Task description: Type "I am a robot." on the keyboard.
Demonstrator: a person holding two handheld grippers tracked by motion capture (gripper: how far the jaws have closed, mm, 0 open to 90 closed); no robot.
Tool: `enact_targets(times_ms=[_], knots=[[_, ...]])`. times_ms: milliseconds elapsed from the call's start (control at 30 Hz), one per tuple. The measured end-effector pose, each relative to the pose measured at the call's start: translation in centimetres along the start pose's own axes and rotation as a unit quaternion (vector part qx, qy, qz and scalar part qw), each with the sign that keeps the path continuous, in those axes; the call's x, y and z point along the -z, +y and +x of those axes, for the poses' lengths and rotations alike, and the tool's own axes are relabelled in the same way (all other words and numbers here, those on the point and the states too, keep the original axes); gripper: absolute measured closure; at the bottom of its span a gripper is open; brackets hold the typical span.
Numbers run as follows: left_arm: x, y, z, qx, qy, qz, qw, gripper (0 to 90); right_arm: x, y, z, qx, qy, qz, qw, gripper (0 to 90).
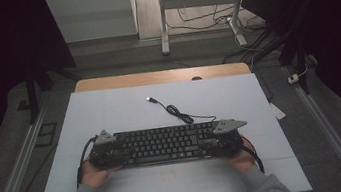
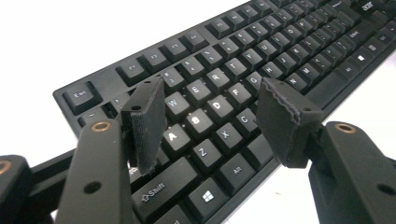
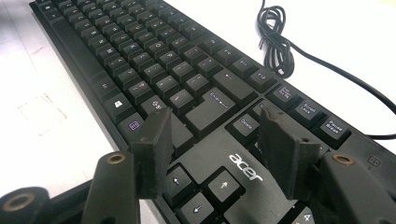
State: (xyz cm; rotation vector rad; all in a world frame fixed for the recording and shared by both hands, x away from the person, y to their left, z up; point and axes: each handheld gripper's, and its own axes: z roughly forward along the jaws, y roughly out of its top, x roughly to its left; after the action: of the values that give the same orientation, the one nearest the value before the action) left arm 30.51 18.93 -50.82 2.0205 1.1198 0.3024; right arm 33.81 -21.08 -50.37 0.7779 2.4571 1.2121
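At the near middle of the table (image 1: 110, 109), your keyboard (image 1: 165, 143) lies with its long axis running straight across, left to right, and you have one gripper at each short end. At the left end, your left gripper (image 1: 108, 154) points inward along that axis; in the left gripper view its jaws stand apart over the letter keys beside Esc and Shift, the pads (image 2: 148, 122) above the keys with nothing pressed between them. Along the middle, the rows of keys run unbroken and nothing lies on them. At the right end, your right gripper (image 1: 220, 141) mirrors the other, pointing back toward the left; in the right gripper view its jaws are likewise apart, straddling the arrow cluster (image 3: 205, 189), and clamp nothing. Behind the right half, the cable (image 1: 181, 113) leaves the back edge, coils once and trails toward the far side, where its plug (image 1: 149, 99) lies loose. Each hand is nearest its own end, so any lift or shift would turn on both ends moving together along that single axis; one side leading would likely swing the board. The slack cable looks free to follow.
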Motion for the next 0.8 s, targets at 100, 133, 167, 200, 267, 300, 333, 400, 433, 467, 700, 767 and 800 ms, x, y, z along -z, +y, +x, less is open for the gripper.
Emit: enact_targets(times_ms=[100,133,167,200,267,300,333,400,433,467,700,767,800], knots=[[0.03,-0.03,0.16,0.002,0.003,0.0,1.0,41.3,0.0,0.01,0.01,0.0,0.0,0.0,1.0,45.4],[0.04,-0.03,0.18,0.003,0.004,0.0,1.0,41.2,0.0,0.01,0.0,0.0,0.0,0.0,1.0,45.5],[0.05,-0.03,0.19,0.003,0.005,0.0,1.0,41.1,-0.01,0.0,0.0,0.0,0.0,0.0,1.0,45.4],[0.05,-0.03,0.19,0.003,0.005,0.0,1.0,41.1,-0.01,0.01,0.02,0.0,0.0,0.001,1.0,45.5],[0.06,-0.02,0.19,0.002,0.005,0.0,1.0,41.0,0.01,0.01,0.03,0.001,-0.001,0.001,1.0,45.4],[0.05,-0.02,0.17,0.002,0.006,0.001,1.0,41.0,0.01,0.02,0.03,0.001,-0.001,0.001,1.0,45.4],[0.04,-0.01,0.17,0.001,0.006,0.001,1.0,40.9,0.02,0.02,0.03,0.001,-0.001,0.001,1.0,45.4],[0.04,0.0,0.17,0.001,0.006,0.001,1.0,40.9,0.01,0.01,0.03,0.0,0.0,0.001,1.0,45.4],[0.05,0.0,0.18,0.001,0.006,0.0,1.0,40.9,0.01,0.01,0.02,0.0,0.0,0.0,1.0,45.4],[0.06,0.0,0.19,0.001,0.006,0.0,1.0,40.9,0.01,0.02,0.03,0.0,-0.001,0.001,1.0,45.4],[0.06,0.07,0.26,0.001,0.008,-0.001,1.0,40.8,0.02,0.03,0.04,0.0,-0.001,0.0,1.0,45.4],[0.03,0.12,0.27,0.0,0.008,0.0,1.0,40.6,0.04,0.04,0.06,0.0,-0.001,0.001,1.0,45.4],[0.01,0.16,0.28,0.0,0.008,-0.001,1.0,40.6,0.04,0.05,0.06,0.0,-0.001,0.001,1.0,45.4]])
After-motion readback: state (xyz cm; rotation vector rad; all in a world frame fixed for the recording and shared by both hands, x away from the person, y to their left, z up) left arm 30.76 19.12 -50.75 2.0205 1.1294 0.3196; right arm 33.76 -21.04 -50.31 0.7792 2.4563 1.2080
